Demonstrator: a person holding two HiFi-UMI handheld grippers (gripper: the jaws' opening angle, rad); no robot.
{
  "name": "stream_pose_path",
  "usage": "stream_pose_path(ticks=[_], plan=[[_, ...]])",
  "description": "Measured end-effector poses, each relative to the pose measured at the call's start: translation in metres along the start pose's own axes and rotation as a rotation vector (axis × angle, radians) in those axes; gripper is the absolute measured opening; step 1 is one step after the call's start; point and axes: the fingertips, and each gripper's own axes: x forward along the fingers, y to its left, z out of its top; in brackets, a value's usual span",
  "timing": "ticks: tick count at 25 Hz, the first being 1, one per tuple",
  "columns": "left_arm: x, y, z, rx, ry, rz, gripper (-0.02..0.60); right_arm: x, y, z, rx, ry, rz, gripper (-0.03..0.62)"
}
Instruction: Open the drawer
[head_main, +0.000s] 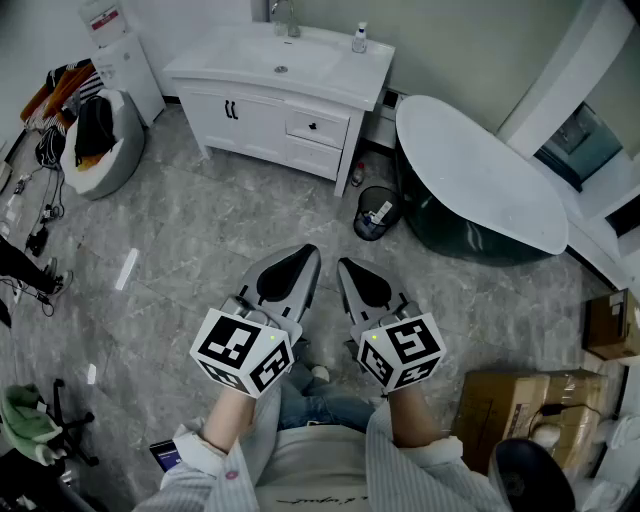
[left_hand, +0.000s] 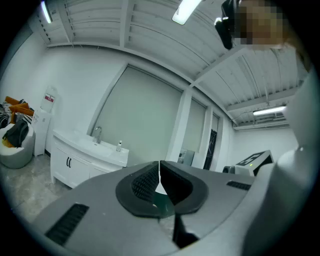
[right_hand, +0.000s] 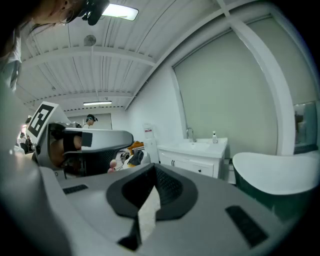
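A white vanity (head_main: 262, 105) with a sink stands against the far wall. At its right side are two drawers, and the upper drawer (head_main: 316, 126) with a small black knob is closed. Both grippers are held side by side at waist height, far short of the vanity. My left gripper (head_main: 306, 252) is shut with nothing between its pads. My right gripper (head_main: 345, 266) is likewise shut and empty. The vanity (left_hand: 82, 159) shows left of the closed left gripper (left_hand: 159, 164) in the left gripper view. The drawer (right_hand: 200, 170) sits just beyond my right gripper (right_hand: 154, 168).
A dark green bathtub (head_main: 478, 185) with a white cover stands right of the vanity, a black waste bin (head_main: 376, 214) between them. Cardboard boxes (head_main: 512, 402) lie at the lower right. A white beanbag (head_main: 100, 148), a water dispenser (head_main: 128, 62) and cables are at the left.
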Motion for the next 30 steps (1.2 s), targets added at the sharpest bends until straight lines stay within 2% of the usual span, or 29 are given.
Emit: stream_pose_path(ticks=[9,16,25,30], plan=[[-0.001,0.007,-0.003,0.011,0.011,-0.007,0.023,0.005,0.002,-0.001,0.013,-0.007,-0.008,0.009],[-0.002,0.039,0.006,0.019,-0.003,0.023,0.023,0.031,-0.004,-0.002,0.043,-0.019,-0.006,0.009],[-0.017,0.073,0.007,0.044,0.006,0.046,0.023,0.066,0.01,-0.001,0.048,-0.03,0.011,0.009],[-0.011,0.094,0.008,0.036,0.018,0.076,0.023,0.087,0.01,-0.005,0.058,0.001,0.035,0.011]])
